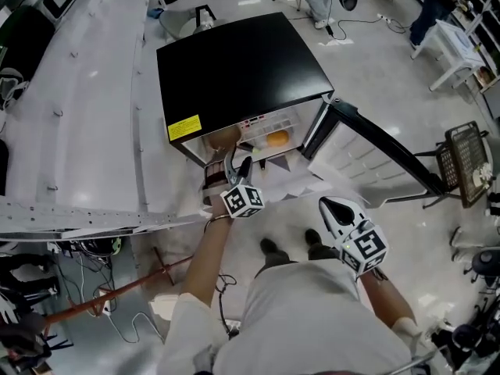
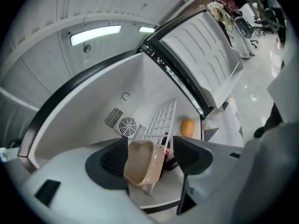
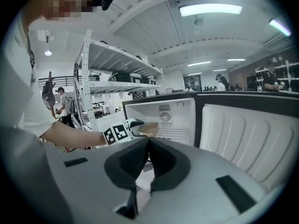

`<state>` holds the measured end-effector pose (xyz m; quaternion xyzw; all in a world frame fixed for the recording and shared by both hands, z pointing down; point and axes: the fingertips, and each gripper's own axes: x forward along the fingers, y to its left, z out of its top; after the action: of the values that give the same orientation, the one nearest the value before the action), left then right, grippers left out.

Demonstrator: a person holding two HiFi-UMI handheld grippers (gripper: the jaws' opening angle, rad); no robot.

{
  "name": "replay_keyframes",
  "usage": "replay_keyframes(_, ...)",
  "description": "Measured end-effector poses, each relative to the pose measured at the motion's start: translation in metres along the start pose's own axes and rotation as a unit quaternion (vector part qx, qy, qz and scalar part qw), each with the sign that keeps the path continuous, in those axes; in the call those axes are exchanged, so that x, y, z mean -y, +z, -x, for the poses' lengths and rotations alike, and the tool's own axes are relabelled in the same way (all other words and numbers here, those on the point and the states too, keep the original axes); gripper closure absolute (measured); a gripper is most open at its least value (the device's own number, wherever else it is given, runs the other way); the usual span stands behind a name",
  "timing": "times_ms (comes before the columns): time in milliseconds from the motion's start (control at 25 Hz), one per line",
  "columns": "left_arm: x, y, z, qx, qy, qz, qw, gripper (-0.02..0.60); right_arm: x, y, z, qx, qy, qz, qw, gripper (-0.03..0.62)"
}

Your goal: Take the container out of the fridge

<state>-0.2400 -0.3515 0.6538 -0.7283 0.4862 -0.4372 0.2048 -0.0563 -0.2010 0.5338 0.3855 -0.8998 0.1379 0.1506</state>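
The container (image 2: 141, 161), a tan squarish tub, is right at the mouth of the open fridge (image 1: 234, 69), toward the left side of the opening. It's tipped on a slant between the jaws of the left gripper (image 1: 237, 165). The left gripper view is the one that actually tells you what's going on. The jaws are spread wide, the tub leans against one pad, and there's a clear gap to the other pad, so nothing is squeezing it. From the head view you only get a tan blob just past the gripper's tips, and you can't judge the grip from there at all. What the head view does give you is the layout: a small black-topped fridge with its door (image 1: 383, 143) swung out to the right and the person standing just on the near side of it. A round orange thing (image 1: 277, 139) sits further right inside. The left gripper view catches that too, next to a white wire shelf (image 2: 161, 120), plus a round fan vent (image 2: 127, 125) on the far wall that the head view doesn't show. Something dark with a bit of red is under the tub, can't tell what. The right gripper (image 3: 148, 143) is nearer and off to the right, well apart from the fridge, with its jaws pressed together and nothing in them. Its own view looks across at the left gripper, with the tub at its tip in front of the white interior.
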Motion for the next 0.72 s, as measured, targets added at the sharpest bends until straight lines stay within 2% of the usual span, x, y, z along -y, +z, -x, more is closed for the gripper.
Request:
replay_keyframes(120, 0.007, -0.022, -0.03, -0.043, -0.001, -0.047, 0.998, 0.264, -0.002, -0.003, -0.001, -0.002, -0.004, -0.005, 1.0, 0.588)
replay_keyframes(200, 0.01, -0.035, -0.046, -0.068, 0.005, -0.066, 0.9955, 0.232, -0.001, -0.005, 0.001, -0.004, -0.01, -0.009, 1.0, 0.588)
replay_keyframes(320, 0.012, -0.051, -0.065, -0.098, 0.016, -0.09, 0.991, 0.218, 0.003, -0.009, 0.001, -0.007, -0.018, -0.017, 1.0, 0.588)
replay_keyframes(480, 0.009, -0.072, -0.082, -0.134, 0.017, -0.094, 0.9864, 0.216, 0.003, -0.014, -0.003, -0.009, -0.022, -0.027, 0.999, 0.588)
replay_keyframes(720, 0.008, -0.081, -0.092, -0.152, 0.018, -0.103, 0.9828, 0.233, 0.005, -0.01, -0.005, -0.012, -0.038, -0.036, 0.999, 0.588)
